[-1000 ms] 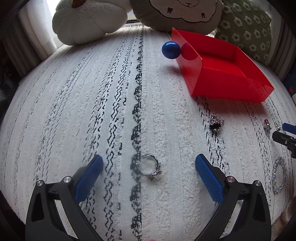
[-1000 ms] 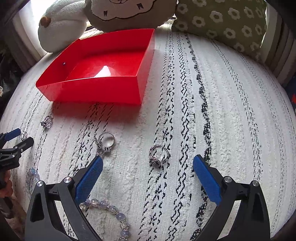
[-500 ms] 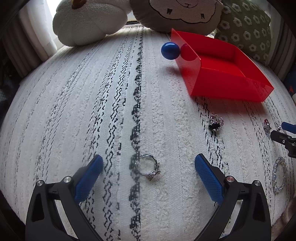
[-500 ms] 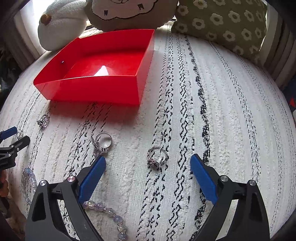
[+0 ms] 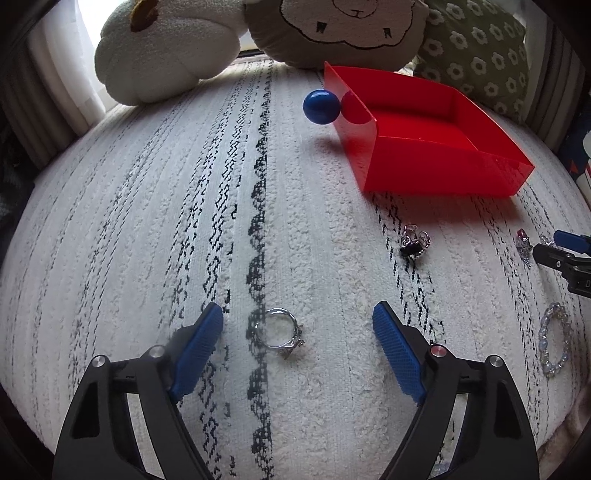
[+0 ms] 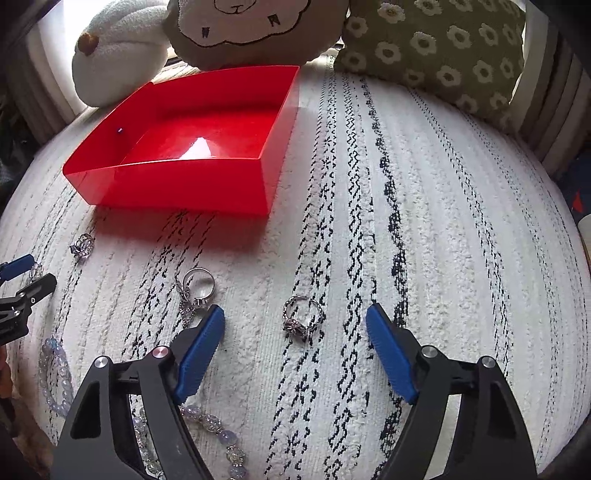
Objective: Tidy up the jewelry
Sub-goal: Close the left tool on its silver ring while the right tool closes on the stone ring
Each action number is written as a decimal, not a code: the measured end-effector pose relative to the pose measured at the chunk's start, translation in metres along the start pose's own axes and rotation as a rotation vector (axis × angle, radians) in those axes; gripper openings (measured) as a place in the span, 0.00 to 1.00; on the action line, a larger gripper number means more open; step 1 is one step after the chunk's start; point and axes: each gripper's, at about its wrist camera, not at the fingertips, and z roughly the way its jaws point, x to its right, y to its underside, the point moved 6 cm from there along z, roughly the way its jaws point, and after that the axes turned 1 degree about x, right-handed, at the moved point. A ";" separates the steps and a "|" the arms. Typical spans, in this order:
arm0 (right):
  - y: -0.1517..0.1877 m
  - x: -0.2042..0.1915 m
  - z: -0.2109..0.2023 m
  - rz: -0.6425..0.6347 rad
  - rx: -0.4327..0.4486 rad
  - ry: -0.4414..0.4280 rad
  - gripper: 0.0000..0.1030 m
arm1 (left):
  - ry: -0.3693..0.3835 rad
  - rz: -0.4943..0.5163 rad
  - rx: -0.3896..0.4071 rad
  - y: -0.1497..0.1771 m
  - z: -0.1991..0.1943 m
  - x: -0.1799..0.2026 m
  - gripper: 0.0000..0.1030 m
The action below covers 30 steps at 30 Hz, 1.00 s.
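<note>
My left gripper (image 5: 297,319) is open, low over the white rug, with a silver ring (image 5: 279,331) lying between its blue fingers. My right gripper (image 6: 294,319) is open too, with a silver ring with a dark stone (image 6: 301,319) between its fingers. The empty red tray (image 6: 192,184) stands behind; it also shows in the left wrist view (image 5: 436,173). A ring on a chain (image 6: 197,286) lies by the right gripper's left finger. A dark charm (image 5: 413,243) lies in front of the tray. A beaded bracelet (image 6: 210,424) lies under the right gripper.
A blue ball (image 5: 321,106) rests against the tray's left wall. Plush cushions (image 5: 347,29) and a green flowered pillow (image 6: 436,48) line the back. A second pale beaded bracelet (image 5: 552,343) and a small red-stone pendant (image 5: 522,238) lie at the right. The rug (image 5: 147,221) is textured white with black stripes.
Both grippers have moved lower and slightly forward over the rug, so each ring now sits squarely between its fingers. The jewelry, tray and ball have not moved.
</note>
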 end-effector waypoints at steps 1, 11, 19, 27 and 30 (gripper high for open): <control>0.000 -0.001 0.000 -0.001 0.001 0.001 0.74 | -0.001 0.002 0.001 0.000 0.000 0.000 0.76; 0.003 -0.006 -0.005 -0.015 0.011 -0.010 0.62 | 0.021 0.013 0.006 0.001 -0.002 0.004 0.67; 0.003 -0.007 -0.007 -0.015 0.014 -0.010 0.56 | 0.036 0.020 0.013 0.001 -0.003 0.006 0.60; 0.003 -0.009 -0.010 -0.027 0.024 -0.010 0.42 | 0.048 0.025 0.023 0.002 -0.007 0.007 0.45; 0.003 -0.010 -0.011 -0.030 0.026 -0.015 0.37 | 0.039 0.024 0.027 0.003 -0.008 0.005 0.40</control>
